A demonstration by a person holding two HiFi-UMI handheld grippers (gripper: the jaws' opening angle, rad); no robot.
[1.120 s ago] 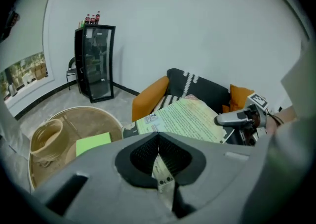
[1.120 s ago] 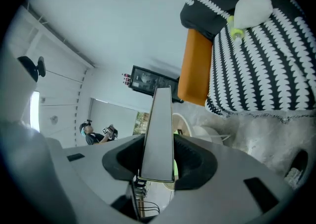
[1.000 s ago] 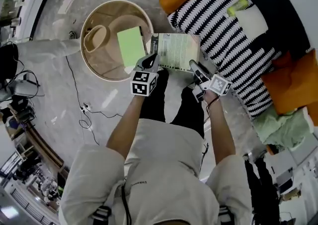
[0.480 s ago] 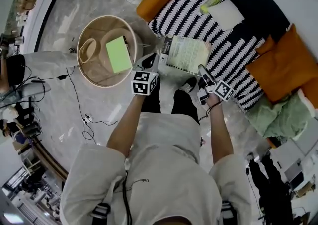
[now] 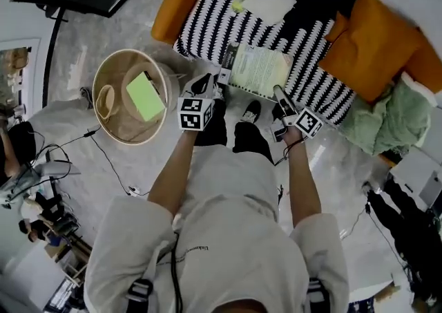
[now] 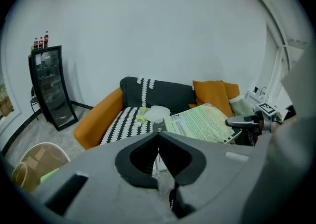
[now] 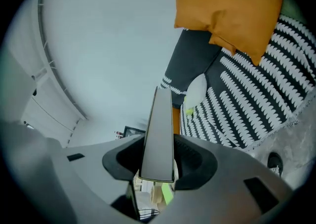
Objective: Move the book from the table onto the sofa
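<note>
Book (image 5: 261, 70), clamped at both edges by left gripper (image 5: 215, 79) and right gripper (image 5: 277, 92): keep level, set flat on sofa (image 5: 207, 18) seat.

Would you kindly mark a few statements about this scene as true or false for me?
1. The left gripper and the right gripper both have their jaws closed on the book. True.
2. The book lies on the round table. False: it is held up over the sofa.
3. A green pad lies on the round table. True.
4. The orange cushion lies on the floor. False: it sits on the sofa.
</note>
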